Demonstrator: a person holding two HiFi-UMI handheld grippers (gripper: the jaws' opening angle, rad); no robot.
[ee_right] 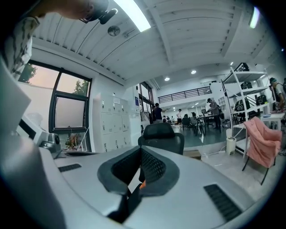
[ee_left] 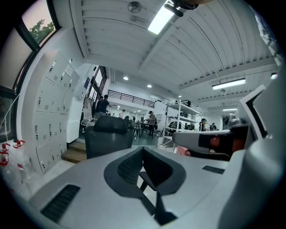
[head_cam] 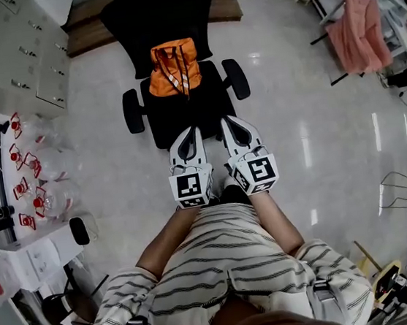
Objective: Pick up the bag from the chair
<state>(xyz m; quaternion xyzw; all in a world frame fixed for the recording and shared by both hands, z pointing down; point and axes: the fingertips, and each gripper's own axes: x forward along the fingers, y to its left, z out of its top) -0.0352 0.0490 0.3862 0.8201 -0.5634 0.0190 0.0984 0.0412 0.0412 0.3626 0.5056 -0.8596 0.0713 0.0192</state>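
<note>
We hold both tools out ahead of our striped-shirt torso, forearms bare and stretched fwd, approx. parallel. The left gripper and the right gripper sit side by side, close but not touching, each w/ its marker cube at the rear, nearest our body. Both point roughly level toward the black office chair with armrests. In the head view their tips overlap the front edge of its seat (touching or hovering, we can't tell from above).

In the left gripper view, the left gripper has its jaws closed tip to tip w/ nothing clamped; only floor shows through the hollow behind the tips. Same story in the right gripper view: the right gripper has its jaws pressed together and empty, w/ a sliver of orange low in the hollow, not gripped.

The orange fabric bag with pale straps rests at the back of the chair seat, up by the backrest, well ahead of both tips and untouched.

Elsewhere: white lockers at left, a pink cloth draped on a rack at right, and a pale glossy floor all round.
</note>
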